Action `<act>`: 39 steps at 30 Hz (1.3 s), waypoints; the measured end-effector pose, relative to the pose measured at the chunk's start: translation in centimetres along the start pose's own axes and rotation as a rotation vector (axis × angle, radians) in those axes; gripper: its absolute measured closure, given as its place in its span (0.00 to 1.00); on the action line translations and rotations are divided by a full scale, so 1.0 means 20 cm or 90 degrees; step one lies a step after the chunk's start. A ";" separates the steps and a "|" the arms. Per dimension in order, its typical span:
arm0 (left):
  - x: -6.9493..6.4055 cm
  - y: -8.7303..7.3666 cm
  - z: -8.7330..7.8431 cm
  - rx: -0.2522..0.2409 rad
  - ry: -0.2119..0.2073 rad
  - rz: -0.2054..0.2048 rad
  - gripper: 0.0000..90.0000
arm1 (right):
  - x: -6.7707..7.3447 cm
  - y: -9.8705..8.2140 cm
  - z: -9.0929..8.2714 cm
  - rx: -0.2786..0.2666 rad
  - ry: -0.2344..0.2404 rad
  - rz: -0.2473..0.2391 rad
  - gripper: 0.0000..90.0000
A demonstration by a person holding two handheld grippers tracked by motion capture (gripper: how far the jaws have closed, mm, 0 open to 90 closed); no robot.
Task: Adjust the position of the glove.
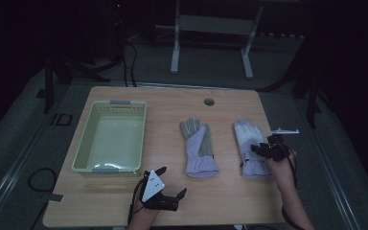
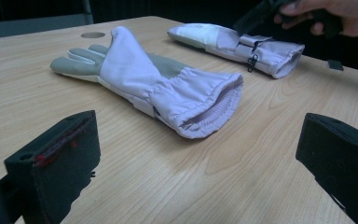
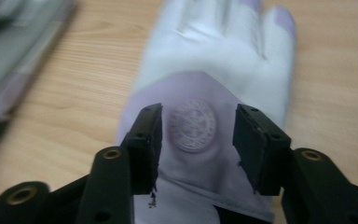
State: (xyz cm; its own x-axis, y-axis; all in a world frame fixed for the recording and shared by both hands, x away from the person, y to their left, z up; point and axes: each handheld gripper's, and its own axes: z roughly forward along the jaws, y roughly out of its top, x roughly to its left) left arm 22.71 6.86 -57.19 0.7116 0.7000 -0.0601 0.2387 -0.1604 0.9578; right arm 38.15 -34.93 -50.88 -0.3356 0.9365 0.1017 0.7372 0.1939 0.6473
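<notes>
Left gripper low at table's near edge, jaws wide apart. Right gripper toward table's right edge, jaws parted.

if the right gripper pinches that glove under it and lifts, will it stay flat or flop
Likely flop: the right glove is thin fabric lying flat and creased, so fingers and cuff would probably droop. It looks light, so the right gripper, open over its round emblem, may pinch just one layer. Pushed, it would likely bunch on the table.
</notes>
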 end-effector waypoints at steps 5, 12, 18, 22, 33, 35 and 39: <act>0.00 0.00 0.00 0.001 -0.001 0.001 0.00 | -0.02 0.02 -0.04 0.000 0.019 -0.059 0.57; 0.00 0.00 0.00 0.005 -0.004 -0.004 0.00 | -0.02 0.00 0.02 0.006 0.018 -0.126 0.53; 0.00 0.00 0.00 0.007 -0.004 -0.001 0.00 | -0.06 -0.07 0.12 0.005 0.041 -0.087 0.52; 0.00 0.00 0.00 0.006 -0.003 -0.002 0.00 | -0.04 -0.10 0.12 -0.005 0.045 -0.121 0.50; 0.00 0.00 0.00 0.008 -0.001 -0.001 0.00 | -0.07 -0.14 0.11 -0.047 0.078 -0.083 0.72; 0.00 0.00 0.00 0.008 0.000 -0.001 0.00 | -0.06 -0.14 0.11 -0.039 0.080 -0.068 0.78; 0.00 0.00 0.00 0.004 0.001 -0.003 0.00 | -0.06 -0.11 0.09 -0.023 0.085 -0.047 0.86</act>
State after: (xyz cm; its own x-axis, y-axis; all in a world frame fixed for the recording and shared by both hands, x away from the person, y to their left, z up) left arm 22.75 6.84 -57.18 0.7099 0.7014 -0.0645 0.2465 -0.1616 0.9556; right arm 37.94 -35.93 -53.86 -0.4651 0.8722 0.1516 0.6874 0.2479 0.6827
